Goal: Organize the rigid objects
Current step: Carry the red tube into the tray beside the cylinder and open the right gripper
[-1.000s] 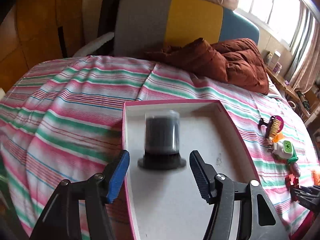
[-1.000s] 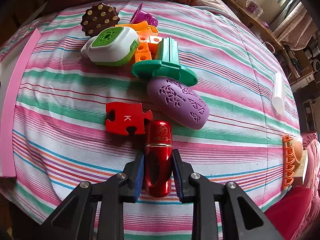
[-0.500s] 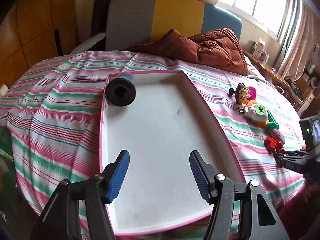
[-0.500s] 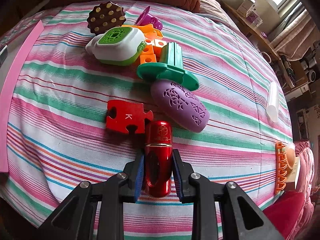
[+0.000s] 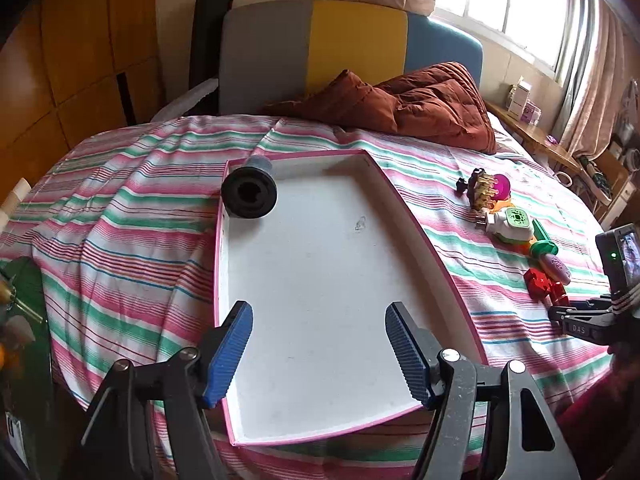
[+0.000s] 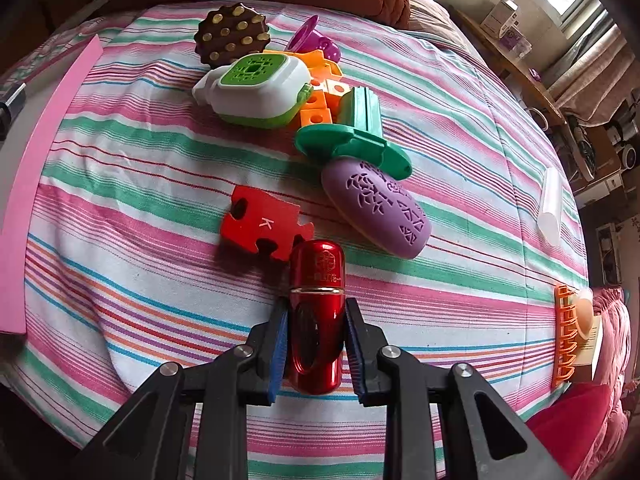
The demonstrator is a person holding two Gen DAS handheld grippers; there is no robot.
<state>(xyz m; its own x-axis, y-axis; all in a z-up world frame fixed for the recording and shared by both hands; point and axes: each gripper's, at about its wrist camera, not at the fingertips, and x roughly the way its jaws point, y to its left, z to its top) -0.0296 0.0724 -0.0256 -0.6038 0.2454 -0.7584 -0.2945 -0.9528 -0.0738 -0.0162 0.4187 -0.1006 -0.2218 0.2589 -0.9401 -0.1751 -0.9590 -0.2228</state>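
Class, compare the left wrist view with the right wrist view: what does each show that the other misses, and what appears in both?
Only the left wrist view shows the left gripper, its jaws opening with nothing between them, the tray's white floor and the black cylinder lying in its far corner. Only the right wrist view shows the orange clip and the right gripper shut on the red canister. Both show the striped bedsheet, red puzzle piece and green-and-white toy.
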